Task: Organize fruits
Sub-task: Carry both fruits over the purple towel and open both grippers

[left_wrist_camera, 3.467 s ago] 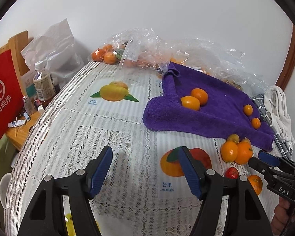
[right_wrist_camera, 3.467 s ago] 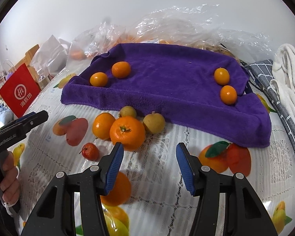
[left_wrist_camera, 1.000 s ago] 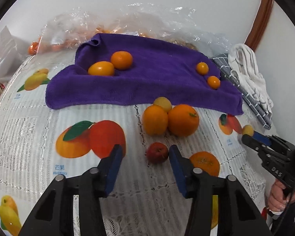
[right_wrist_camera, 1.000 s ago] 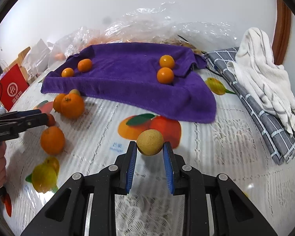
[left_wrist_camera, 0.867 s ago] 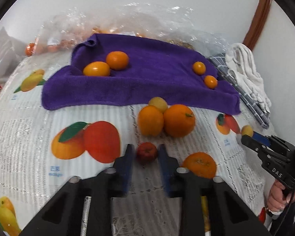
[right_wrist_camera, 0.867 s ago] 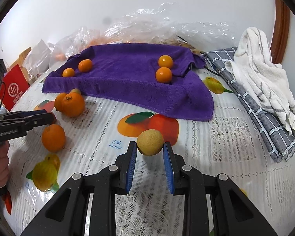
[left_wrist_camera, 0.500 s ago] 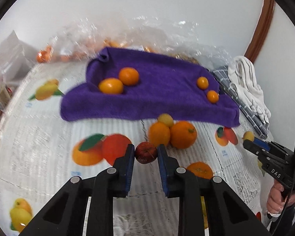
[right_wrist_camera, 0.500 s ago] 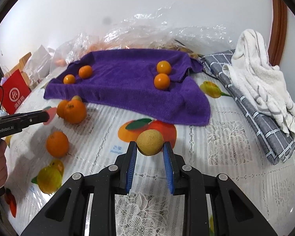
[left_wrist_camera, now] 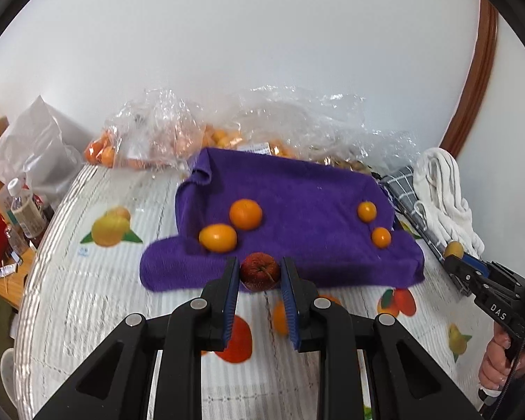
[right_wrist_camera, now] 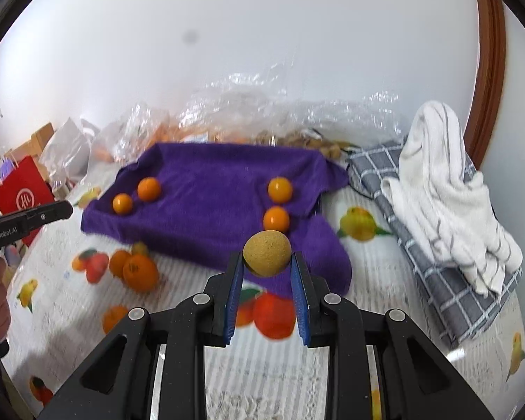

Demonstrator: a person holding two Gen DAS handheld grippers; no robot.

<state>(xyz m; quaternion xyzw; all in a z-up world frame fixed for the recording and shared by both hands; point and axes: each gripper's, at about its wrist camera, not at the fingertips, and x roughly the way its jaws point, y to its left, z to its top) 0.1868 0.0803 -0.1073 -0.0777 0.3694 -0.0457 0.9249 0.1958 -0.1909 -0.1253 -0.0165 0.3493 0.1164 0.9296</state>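
My left gripper [left_wrist_camera: 259, 272] is clamped tight on a small red fruit [left_wrist_camera: 260, 271], and my right gripper [right_wrist_camera: 266, 258] is pinched just as firmly on a round tan fruit [right_wrist_camera: 266, 252]; both are lifted clear of the patterned tablecloth [left_wrist_camera: 87, 280]. What matters for the next move is the purple towel [left_wrist_camera: 297, 189], which lies straight ahead at twelve o'clock from each gripper, its long side running across my view. From the left, two oranges [left_wrist_camera: 245, 214] sit at eleven o'clock on the towel and two smaller ones [left_wrist_camera: 366, 210] at one o'clock, so the bare stretch between them looks to me like the free landing spot. From the right, the near small orange [right_wrist_camera: 276, 218] sits just beyond my tan fruit, so I would steer beside it. Loose oranges [right_wrist_camera: 140, 271] remain on the cloth at nine o'clock, and a white towel [right_wrist_camera: 448, 189] on a checked cloth [right_wrist_camera: 448, 301] lies at two o'clock, out of the way.
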